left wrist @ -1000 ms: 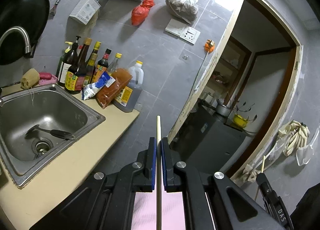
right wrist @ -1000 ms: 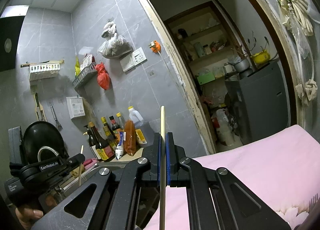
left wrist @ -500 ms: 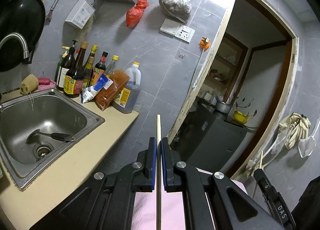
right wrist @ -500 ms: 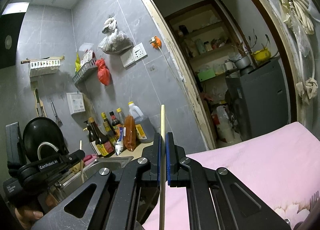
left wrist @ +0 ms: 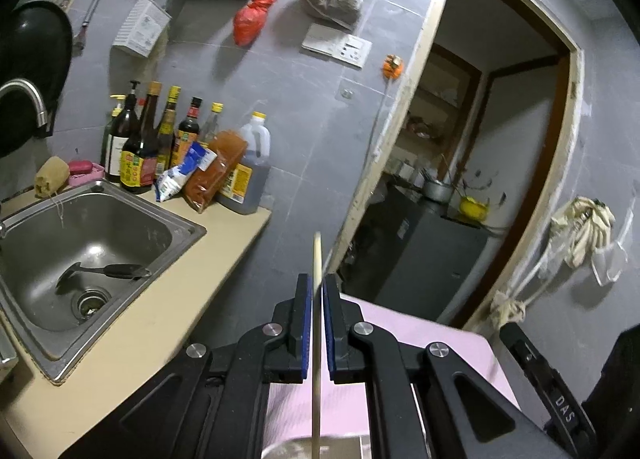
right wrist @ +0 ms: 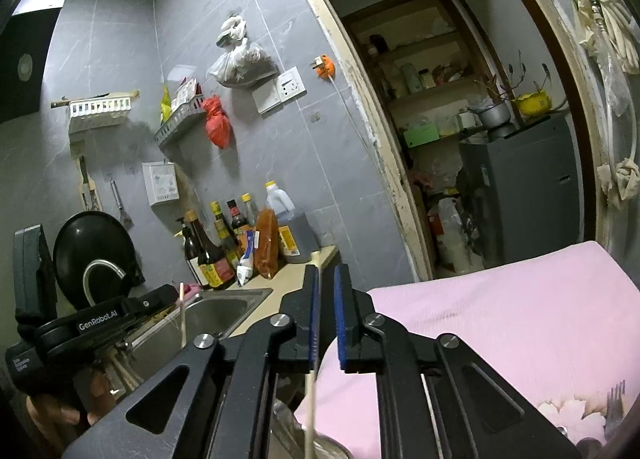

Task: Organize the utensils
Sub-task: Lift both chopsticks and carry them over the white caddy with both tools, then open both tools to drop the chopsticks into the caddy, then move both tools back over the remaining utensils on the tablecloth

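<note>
left gripper (left wrist: 316,291) narrow, blue pads pinched on a pale chopstick (left wrist: 316,339) that runs upright between them, its tip poking above the fingers and its lower end reaching down toward a pale rim at the frame's bottom edge. right gripper (right wrist: 324,279) parted, a clear gap between the blue pads; a second chopstick (right wrist: 310,407) shows below the left finger, slanting down toward a round metal container (right wrist: 328,447) at the bottom edge, whether a pad touches it cannot be told. from the right wrist view the left gripper is seen off to the left, held by a hand (right wrist: 60,407), stick upright above the sink (right wrist: 224,315). beyond: steel sink (left wrist: 100,227) set in a tan counter (left wrist: 168,323), a dark spatula (left wrist: 104,271) lying in the basin near the drain. sauce bottles (left wrist: 160,139) and a large jug (left wrist: 248,167) stand along the grey tiled wall. pink cloth (right wrist: 500,319) spread under the right gripper. open doorway (left wrist: 480,139) to the right with a dark cabinet inside.
</note>
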Action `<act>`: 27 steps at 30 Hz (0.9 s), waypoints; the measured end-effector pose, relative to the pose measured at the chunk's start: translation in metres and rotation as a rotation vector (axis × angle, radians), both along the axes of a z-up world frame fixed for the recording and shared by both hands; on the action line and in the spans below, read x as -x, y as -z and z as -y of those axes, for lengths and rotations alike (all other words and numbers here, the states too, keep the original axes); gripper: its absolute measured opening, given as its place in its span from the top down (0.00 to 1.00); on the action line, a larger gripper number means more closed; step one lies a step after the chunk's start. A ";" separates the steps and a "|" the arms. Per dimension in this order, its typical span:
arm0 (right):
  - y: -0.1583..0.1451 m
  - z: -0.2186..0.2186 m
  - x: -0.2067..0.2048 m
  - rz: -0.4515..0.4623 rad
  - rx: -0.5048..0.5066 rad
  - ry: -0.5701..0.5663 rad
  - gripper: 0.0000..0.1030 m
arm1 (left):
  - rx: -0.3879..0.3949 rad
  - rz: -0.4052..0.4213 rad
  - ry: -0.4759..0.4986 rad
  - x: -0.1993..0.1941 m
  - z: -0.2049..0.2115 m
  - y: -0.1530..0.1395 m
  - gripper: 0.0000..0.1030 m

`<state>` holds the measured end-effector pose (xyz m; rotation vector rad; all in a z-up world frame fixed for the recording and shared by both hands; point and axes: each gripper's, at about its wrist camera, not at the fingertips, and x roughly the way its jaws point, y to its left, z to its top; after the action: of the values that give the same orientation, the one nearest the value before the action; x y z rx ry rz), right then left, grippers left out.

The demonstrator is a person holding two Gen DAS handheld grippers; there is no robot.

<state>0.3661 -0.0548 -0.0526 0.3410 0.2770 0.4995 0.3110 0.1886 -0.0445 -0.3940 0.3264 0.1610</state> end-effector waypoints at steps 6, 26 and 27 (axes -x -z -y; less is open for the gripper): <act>-0.001 0.012 0.007 -0.026 -0.011 0.006 0.69 | -0.003 -0.016 0.035 0.008 0.000 -0.001 0.68; -0.055 0.078 0.057 -0.056 0.077 0.084 0.24 | -0.119 -0.024 0.071 0.045 0.045 -0.049 0.11; -0.057 0.085 0.061 -0.056 0.086 0.097 0.21 | -0.129 -0.022 0.075 0.047 0.050 -0.051 0.09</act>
<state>0.3056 -0.1399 0.0049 0.2838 0.3336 0.3816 0.2642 0.1383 0.0067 -0.2523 0.3497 0.1119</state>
